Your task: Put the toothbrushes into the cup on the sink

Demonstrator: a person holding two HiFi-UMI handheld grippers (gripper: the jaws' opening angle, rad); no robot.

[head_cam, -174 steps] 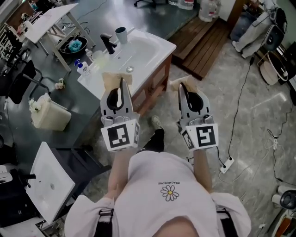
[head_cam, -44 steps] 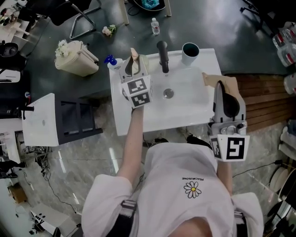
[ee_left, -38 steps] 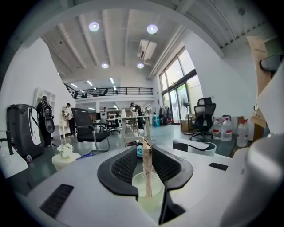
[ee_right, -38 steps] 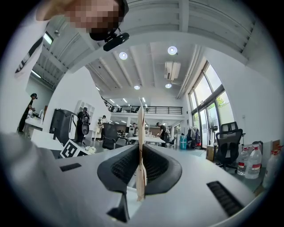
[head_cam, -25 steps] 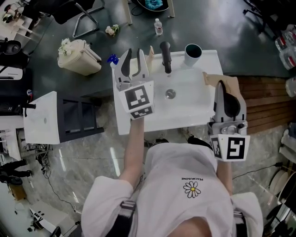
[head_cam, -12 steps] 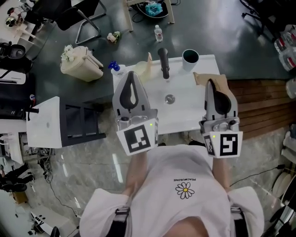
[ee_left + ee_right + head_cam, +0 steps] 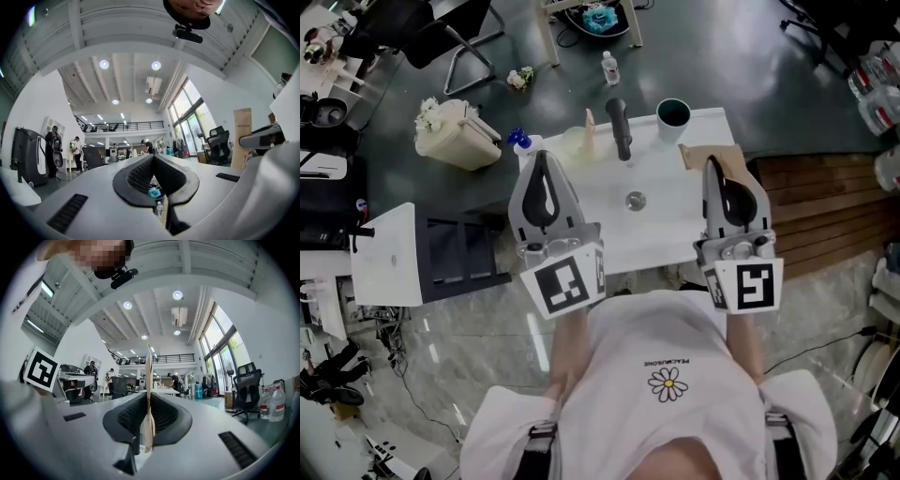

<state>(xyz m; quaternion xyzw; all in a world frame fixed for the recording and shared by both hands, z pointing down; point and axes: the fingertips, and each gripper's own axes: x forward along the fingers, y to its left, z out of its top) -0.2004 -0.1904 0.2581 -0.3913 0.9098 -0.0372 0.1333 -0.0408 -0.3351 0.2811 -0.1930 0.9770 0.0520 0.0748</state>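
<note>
Right gripper [image 7: 713, 163] jaws clench a thin, flat tan toothbrush pack [image 7: 148, 380] (papery, edge-on) over the right side of the sink [image 7: 666, 223]. Left gripper [image 7: 541, 157] jaws are pressed together, empty. The round dark cup [image 7: 673, 112] stands on the sink's back rim.

Our left gripper [image 7: 541, 159] and right gripper [image 7: 713, 165] hang over the sink [image 7: 670, 217], with the drain [image 7: 635, 200] between them. The faucet [image 7: 620, 127] stands ahead and right of the left gripper. The cup [image 7: 673, 113] stands ahead and left of the right gripper, whose jaws pinch a flat card [image 7: 701, 154]. A bin [image 7: 455, 141] sits on the floor, ahead-left of the left gripper.
</note>
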